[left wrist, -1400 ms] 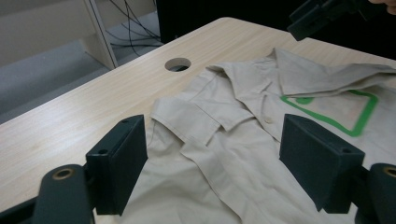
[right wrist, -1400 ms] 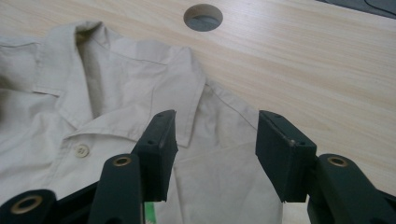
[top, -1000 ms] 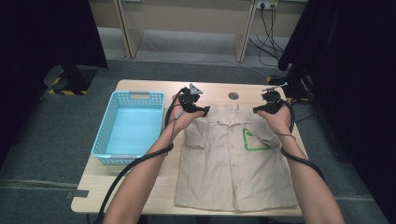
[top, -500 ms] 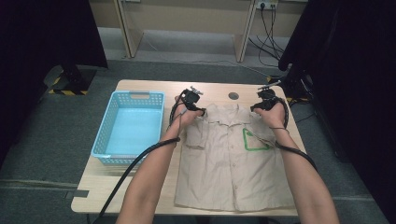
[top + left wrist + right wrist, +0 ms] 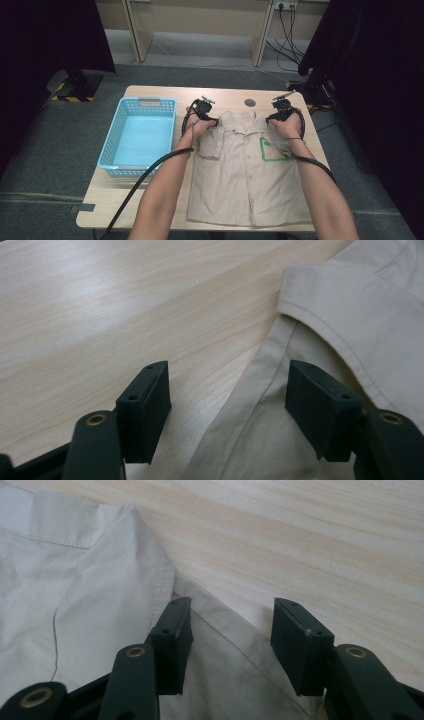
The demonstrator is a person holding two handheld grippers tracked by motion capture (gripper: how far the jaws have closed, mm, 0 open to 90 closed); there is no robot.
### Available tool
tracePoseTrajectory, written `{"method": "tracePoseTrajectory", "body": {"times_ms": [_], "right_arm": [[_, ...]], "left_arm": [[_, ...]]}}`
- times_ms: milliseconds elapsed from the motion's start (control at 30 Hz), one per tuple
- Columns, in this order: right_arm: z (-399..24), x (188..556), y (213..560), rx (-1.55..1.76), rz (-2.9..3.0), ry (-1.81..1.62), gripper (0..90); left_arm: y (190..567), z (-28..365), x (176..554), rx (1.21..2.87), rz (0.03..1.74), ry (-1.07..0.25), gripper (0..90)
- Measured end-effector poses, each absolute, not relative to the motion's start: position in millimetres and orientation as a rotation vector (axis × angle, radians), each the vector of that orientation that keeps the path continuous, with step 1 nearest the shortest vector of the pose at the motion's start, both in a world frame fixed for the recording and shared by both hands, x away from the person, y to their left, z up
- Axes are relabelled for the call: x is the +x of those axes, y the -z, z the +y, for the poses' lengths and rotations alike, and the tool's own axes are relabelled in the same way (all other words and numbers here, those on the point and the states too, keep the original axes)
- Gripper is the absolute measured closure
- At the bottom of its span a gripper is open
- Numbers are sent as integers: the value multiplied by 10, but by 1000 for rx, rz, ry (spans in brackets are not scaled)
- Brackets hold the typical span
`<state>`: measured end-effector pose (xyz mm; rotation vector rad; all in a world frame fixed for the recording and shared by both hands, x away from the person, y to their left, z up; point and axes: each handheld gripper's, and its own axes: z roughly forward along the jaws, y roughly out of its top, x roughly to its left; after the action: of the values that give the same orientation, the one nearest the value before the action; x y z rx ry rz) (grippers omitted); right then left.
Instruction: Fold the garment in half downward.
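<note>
Scene: a person stands at a light wooden table (image 5: 150,210) with a two-jaw gripper in each hand, seen from a high view; both forearms reach forward from the near edge.
Shirt: a beige short-sleeved shirt (image 5: 240,180) lies flat and face up on the table, collar at the far side, hem toward the person, buttoned down the front.
Shirt marking: a green outlined shape (image 5: 272,151) sits on the chest, on the side of the person's right hand.
Left gripper: the left gripper (image 5: 206,120) is low over the shirt's shoulder on the person's left, beside the collar. Its own view shows the jaws apart and clear of the cloth, one over bare wood, the other over fabric, the shoulder edge (image 5: 260,370) running between them. Its jaws have just been closing a little; nothing is pinched.
Right gripper: the right gripper (image 5: 281,117) is low over the opposite shoulder. Its jaws stand apart, straddling the shoulder edge (image 5: 225,617) without pressing on it, and have just been opening slightly.
Basket: a light blue plastic basket (image 5: 116,131) stands on the table to the left of the shirt, just beside its sleeve.
Cables: a black cable (image 5: 145,177) trails from each gripper back along the forearm.
</note>
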<state>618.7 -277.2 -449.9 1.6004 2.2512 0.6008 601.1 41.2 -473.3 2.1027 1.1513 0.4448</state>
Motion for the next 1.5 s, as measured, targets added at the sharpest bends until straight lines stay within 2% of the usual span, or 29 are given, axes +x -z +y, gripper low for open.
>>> {"method": "tracePoseTrajectory", "body": {"times_ms": [433, 567, 633, 767, 867, 1100, 1233, 1500], "right_arm": [[-2846, 6189, 4501, 1659, 2241, -671, 514], [-2828, 6176, 4506, 1603, 2253, -641, 575], [-2817, 6165, 4508, 1577, 2265, -649, 632], [-2759, 6129, 4509, 1536, 2286, -656, 783], [-2724, 6105, 4513, 1507, 2305, -662, 867], [-2685, 6086, 4503, 1515, 2314, -652, 898], [-2680, 6075, 4501, 1523, 2315, -663, 900], [-2682, 6055, 4407, 1512, 2296, -709, 900]], "left_arm": [[4725, 362, 6014, 2102, 1129, -423, 332], [4733, 361, 6017, 2111, 1131, -441, 347], [4722, 353, 6013, 2115, 1128, -439, 398], [4703, 293, 5990, 2128, 1107, -432, 574], [4695, 262, 5974, 2142, 1088, -432, 658], [4684, 214, 5958, 2162, 1055, -395, 858], [4685, 225, 5961, 2154, 1057, -390, 890], [4651, 256, 5962, 2136, 1051, -410, 897]]}}
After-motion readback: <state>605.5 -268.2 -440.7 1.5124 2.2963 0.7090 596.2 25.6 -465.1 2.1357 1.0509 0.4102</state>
